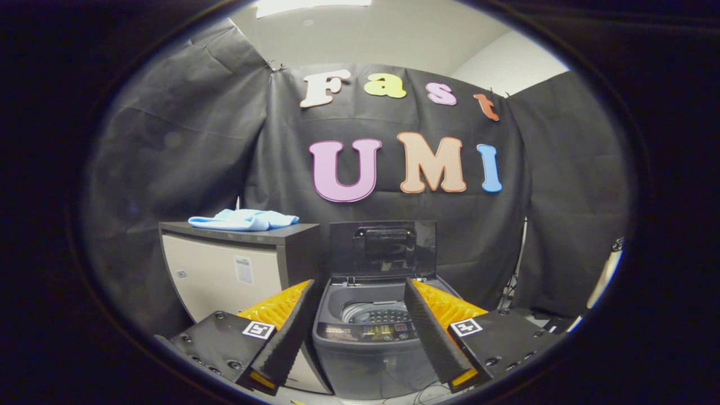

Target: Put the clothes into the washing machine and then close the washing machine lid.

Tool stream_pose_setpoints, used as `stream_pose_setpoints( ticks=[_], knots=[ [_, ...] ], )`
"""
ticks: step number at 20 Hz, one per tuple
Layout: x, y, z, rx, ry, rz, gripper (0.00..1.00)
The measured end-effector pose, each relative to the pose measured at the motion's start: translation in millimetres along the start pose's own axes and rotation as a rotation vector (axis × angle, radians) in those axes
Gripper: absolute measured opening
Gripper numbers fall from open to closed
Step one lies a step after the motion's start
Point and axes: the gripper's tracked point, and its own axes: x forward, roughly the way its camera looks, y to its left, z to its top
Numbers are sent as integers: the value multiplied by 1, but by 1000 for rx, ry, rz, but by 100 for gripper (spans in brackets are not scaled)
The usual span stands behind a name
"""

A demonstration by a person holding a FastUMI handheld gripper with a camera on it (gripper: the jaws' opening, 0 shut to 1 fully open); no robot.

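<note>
Fingers of my claw [360, 332] stand spread wide and hold nothing, touching nothing. Between them, just ahead, sits the washing machine [368, 349], its lid [382, 247] tilted up and back; my fingers cut off both its sides, and the drum inside is dim. Its panel writing is too small to read. Beyond my left finger, blue clothes [243, 219] lie atop a cabinet [236, 264] whose white sticker I cannot read.
</note>
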Motion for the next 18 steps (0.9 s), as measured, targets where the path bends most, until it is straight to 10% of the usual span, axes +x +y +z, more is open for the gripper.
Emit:
stream_pose_setpoints(
  ticks=[10, 18],
  knots=[
    [69, 105, 106, 104, 66, 64, 97],
    [160, 226, 76, 203, 315, 237, 98]
  ],
)
